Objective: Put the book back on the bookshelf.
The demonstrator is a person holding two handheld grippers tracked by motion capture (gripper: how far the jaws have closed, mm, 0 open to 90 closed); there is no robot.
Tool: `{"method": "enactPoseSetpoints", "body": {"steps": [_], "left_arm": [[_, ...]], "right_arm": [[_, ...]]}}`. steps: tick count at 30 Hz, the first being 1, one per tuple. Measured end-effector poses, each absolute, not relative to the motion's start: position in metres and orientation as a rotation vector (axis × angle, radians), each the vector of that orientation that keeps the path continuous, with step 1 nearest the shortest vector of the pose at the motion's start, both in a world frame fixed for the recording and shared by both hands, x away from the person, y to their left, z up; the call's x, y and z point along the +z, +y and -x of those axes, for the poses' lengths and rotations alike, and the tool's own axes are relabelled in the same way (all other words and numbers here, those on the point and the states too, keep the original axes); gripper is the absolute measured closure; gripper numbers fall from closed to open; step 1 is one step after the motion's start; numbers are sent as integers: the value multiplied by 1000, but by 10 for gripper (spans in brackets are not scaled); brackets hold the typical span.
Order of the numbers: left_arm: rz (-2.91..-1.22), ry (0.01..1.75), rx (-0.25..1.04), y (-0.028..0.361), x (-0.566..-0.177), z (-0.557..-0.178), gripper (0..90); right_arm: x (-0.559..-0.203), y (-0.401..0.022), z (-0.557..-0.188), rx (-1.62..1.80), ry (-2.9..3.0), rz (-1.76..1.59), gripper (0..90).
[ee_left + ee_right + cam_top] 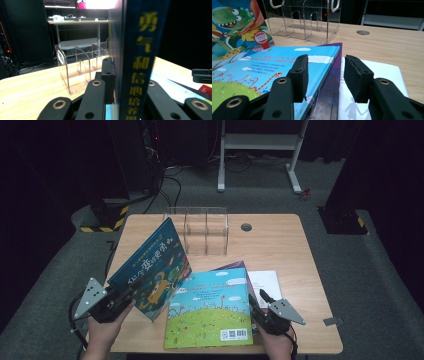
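Clearly, the blue dinosaur book (150, 272) was held by the left gripper (120, 299), lifted off the table (280, 235) and tilted, its lower corner clamped and its long axis running up and away toward the clear acrylic rack (205, 231). In the left gripper view the jaws were seen clenched on the book's dark spine edge (140, 62), one black pad (108, 77) pressed flat against the cover, the spine standing upright between them.

The rack was noted beyond the book's upper end and somewhat toward the right, its slots standing open and nothing seen in them. The book's raised end was already pointed roughly at the rack's near-left corner, so the gap to be closed was judged to lie forward and to the right of the left hand. The left gripper was judged the nearer to the rack.

The right gripper (264, 301) was seen low at the near right edge of the green-and-blue book (210, 307), which lay flat on top of a purple book (334, 82) and a white booklet (265, 280). Its jaws were seen parted, nothing gripped; the flat book's right edge lay just under the left pad (300, 75), with the purple cover showing in the gap.
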State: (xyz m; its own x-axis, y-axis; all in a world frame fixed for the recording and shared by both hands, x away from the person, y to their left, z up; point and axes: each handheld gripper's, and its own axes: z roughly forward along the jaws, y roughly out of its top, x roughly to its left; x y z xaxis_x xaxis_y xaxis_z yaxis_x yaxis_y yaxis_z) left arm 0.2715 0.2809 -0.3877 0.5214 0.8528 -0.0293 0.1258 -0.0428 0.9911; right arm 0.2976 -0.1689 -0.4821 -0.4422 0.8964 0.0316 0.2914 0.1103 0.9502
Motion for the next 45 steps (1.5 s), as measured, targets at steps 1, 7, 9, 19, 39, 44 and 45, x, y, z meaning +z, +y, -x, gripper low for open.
{"method": "enactPoseSetpoints", "body": {"steps": [1,7,9,19,39,44,45], "left_arm": [[-1519,881,732,281,-388,-271,803],[-1520,863,722,283,-389,-272,816],[-1518,857,726,281,-389,-271,820],[-1486,867,726,279,-389,-269,825],[-1476,885,694,286,-388,-272,823],[-1453,897,698,287,-389,-271,827],[-1452,892,705,287,-388,-270,828]], "right_arm": [[-482,-169,-297,1340,1812,-1158,545],[-482,-169,-297,1340,1814,-1158,544],[-482,-169,-297,1341,1814,-1158,544],[-482,-170,-298,1352,1810,-1166,544],[-484,-168,-298,1355,1821,-1170,544],[-484,-168,-298,1354,1824,-1168,544],[-484,-168,-298,1352,1825,-1169,545]]}}
